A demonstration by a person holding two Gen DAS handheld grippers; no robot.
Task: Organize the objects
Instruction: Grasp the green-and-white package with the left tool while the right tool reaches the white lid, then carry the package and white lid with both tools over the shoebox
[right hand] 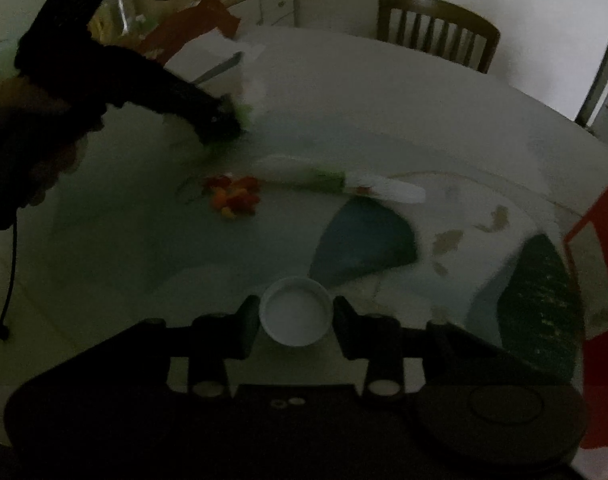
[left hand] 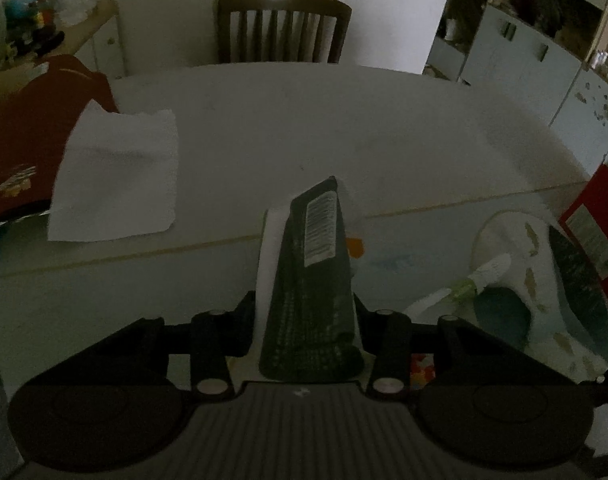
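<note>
My left gripper (left hand: 304, 312) is shut on a flat dark box (left hand: 312, 280) with a white side and a pale barcode label, held tilted above the table. In the right wrist view a hand holds that left gripper (right hand: 225, 122) at the upper left. My right gripper (right hand: 295, 314) is shut on a round white cap (right hand: 295, 316), its hollow side facing the camera. A white tube with a green band (right hand: 336, 180) lies on the table, beside small red and orange pieces (right hand: 235, 194). The tube (left hand: 480, 276) also shows at the right of the left wrist view.
The scene is dim. A white paper sheet (left hand: 115, 176) partly covers a dark red cloth (left hand: 31, 140) at the left. A white and teal bag with leaf prints (right hand: 456, 236) and a red box (left hand: 596, 216) lie at the right. A wooden chair (left hand: 283, 26) stands beyond the table (left hand: 344, 120).
</note>
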